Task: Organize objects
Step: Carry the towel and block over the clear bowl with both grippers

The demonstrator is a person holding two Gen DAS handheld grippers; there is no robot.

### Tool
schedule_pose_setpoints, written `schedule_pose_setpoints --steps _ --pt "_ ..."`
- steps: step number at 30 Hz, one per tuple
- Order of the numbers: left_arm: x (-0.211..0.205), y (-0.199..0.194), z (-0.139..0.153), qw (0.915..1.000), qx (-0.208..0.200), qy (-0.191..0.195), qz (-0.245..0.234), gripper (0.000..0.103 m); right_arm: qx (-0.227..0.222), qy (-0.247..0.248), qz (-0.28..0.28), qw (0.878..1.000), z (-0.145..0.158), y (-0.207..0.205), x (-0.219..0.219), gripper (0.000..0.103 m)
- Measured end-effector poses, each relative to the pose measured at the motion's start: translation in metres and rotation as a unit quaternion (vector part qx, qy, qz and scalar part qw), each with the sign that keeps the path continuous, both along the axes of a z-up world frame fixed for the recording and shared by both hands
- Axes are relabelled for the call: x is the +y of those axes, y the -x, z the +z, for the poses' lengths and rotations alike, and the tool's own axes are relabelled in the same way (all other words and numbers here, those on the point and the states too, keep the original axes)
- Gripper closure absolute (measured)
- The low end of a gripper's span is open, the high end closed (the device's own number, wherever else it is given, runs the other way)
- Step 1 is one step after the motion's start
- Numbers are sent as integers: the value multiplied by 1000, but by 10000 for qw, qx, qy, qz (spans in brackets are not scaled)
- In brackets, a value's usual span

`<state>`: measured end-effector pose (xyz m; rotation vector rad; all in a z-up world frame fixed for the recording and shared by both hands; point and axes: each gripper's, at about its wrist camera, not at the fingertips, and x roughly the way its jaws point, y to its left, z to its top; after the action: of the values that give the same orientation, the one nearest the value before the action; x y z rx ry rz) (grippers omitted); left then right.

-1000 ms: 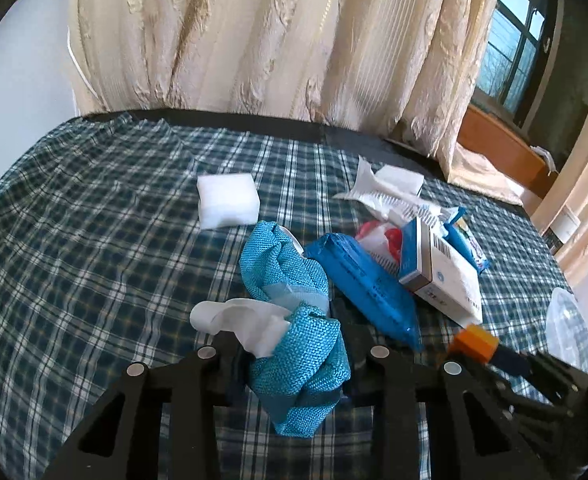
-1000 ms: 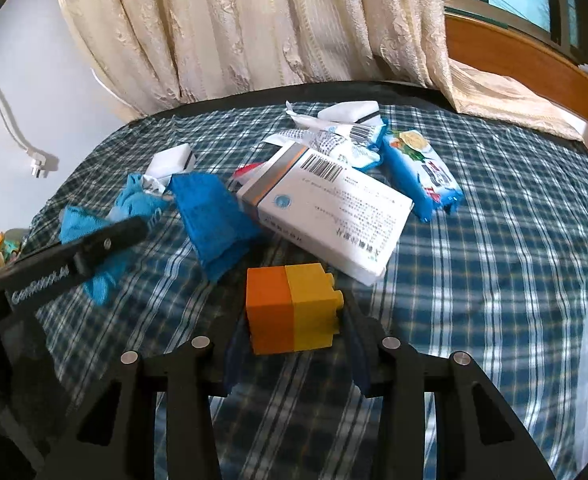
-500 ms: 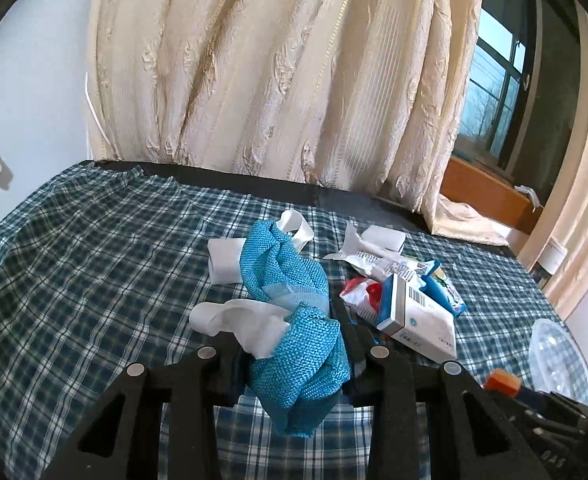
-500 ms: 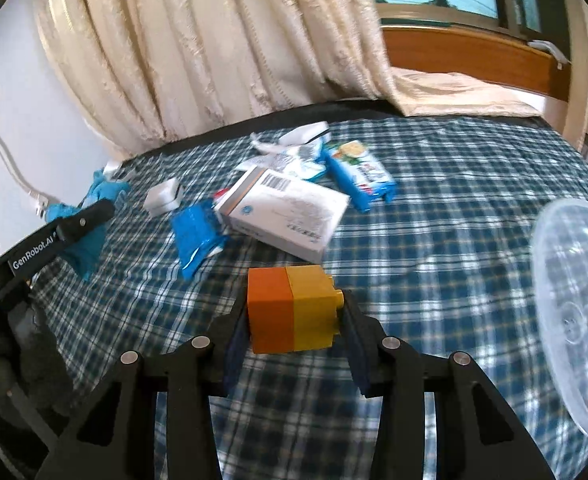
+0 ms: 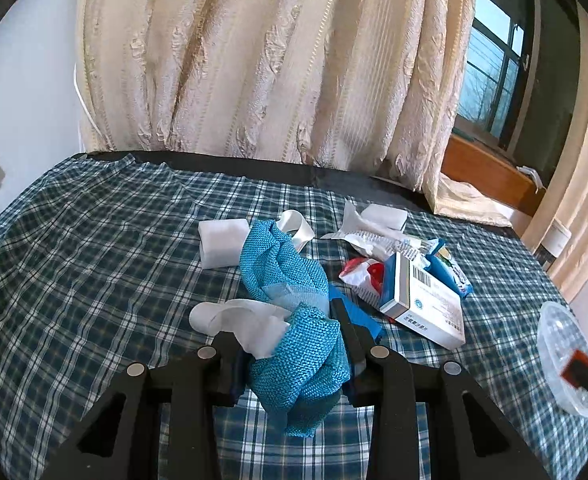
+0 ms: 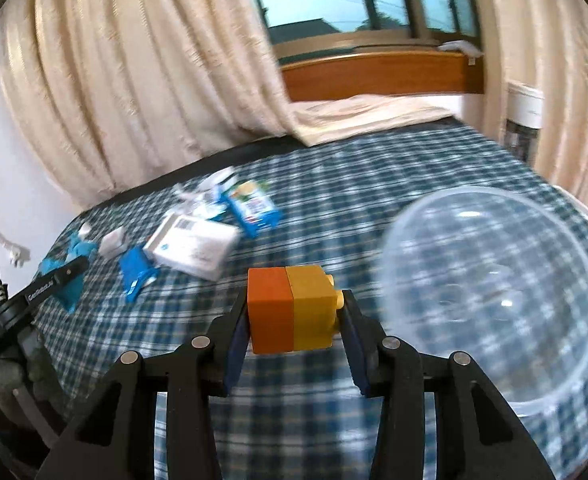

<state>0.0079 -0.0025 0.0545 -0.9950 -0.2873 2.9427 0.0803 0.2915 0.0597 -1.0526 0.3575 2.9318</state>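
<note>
Cream curtains and a window stand behind a bed (image 5: pixel 73 264) spread with a blue-and-white checked cloth, on which the things to be sorted lie in a loose heap. At the near right sits a clear plastic bowl (image 6: pixel 494 300), empty as far as can be seen.

The right gripper (image 6: pixel 291 316) has its jaws closed on a two-tone toy block (image 6: pixel 291 310), orange half and yellow half, held off the bed just left of the bowl. The yellow side meets the jaw only through a small stud, so the grip looks narrow there; the block could twist or slip if it knocks the rim. The bowl looks light, and a bump could push it along the soft cloth or tip it.

The left gripper (image 5: pixel 294 354) has its jaws closed on a bunched teal cloth with white straps (image 5: pixel 289 308). Its loose end hangs toward the white medicine box (image 5: pixel 424 304), blue packet (image 5: pixel 450 272) and white sponge (image 5: pixel 223 242); it might catch and drag one of them.
</note>
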Motion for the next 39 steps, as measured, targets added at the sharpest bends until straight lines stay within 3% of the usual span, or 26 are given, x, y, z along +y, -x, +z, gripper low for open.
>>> schedule_pose_setpoints --steps 10,16,33,39 --pt "8 2 -7 9999 -80 133 13 65 101 -162 -794 9967 9 -37 65 59" --pt "30 -20 6 9995 21 240 -190 65 88 -350 -1114 9931 9 -47 97 59" --pt "145 -62 35 9895 166 613 -1302 65 158 -197 -1317 9910 0 -52 158 59" --pt "192 -68 39 9822 32 756 -1721 65 431 -86 -1289 9907 4 -50 166 59"
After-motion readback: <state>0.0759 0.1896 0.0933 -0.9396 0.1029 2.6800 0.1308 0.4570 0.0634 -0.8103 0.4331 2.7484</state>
